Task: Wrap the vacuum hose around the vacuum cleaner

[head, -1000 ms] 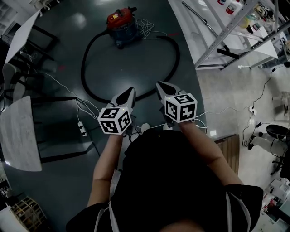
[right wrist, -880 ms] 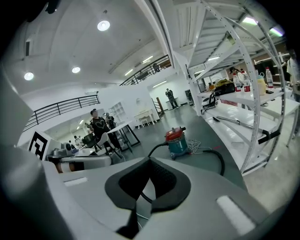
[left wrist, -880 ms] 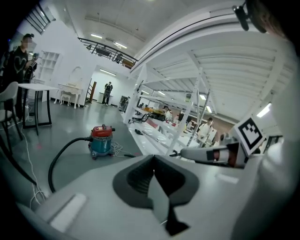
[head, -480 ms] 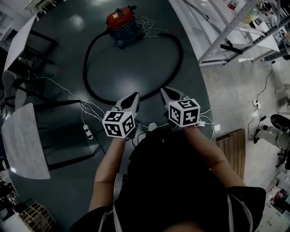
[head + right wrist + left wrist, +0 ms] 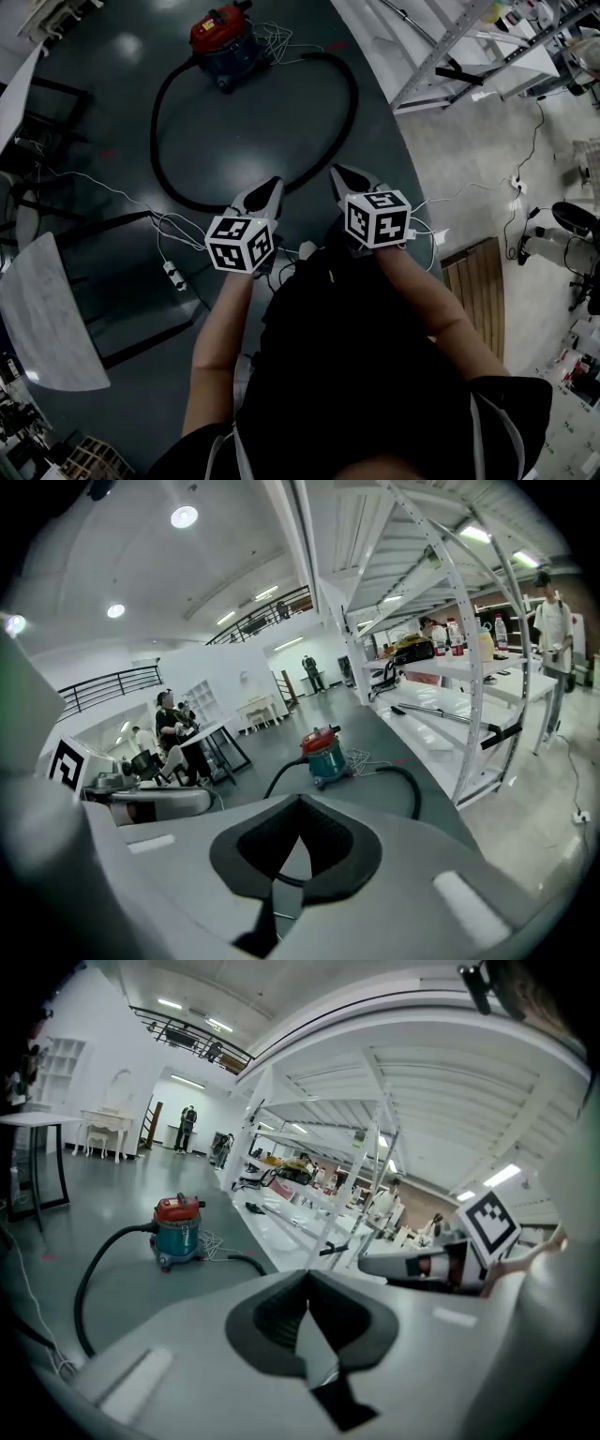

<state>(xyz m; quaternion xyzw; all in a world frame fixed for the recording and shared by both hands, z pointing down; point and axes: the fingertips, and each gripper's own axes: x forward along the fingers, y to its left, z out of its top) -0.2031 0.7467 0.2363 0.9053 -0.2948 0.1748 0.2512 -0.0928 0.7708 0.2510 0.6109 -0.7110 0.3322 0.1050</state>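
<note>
Hose (image 5: pixel 355 98) loops across open floor (image 5: pixel 253 122); shelving (image 5: pixel 441 53) edges its right.

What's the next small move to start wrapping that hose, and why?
Probably open the left gripper and lower it to the hose, whose near bend lies just ahead. Both it and the right gripper are shut and empty; the hose sprawls in a wide loop, not around the vacuum cleaner.

Head view looks steeply down onto the dark grey floor (image 5: pixel 253 141). Both gripper views look low across it; all share the distant red-lidded teal vacuum cleaner (image 5: pixel 218 43).
</note>
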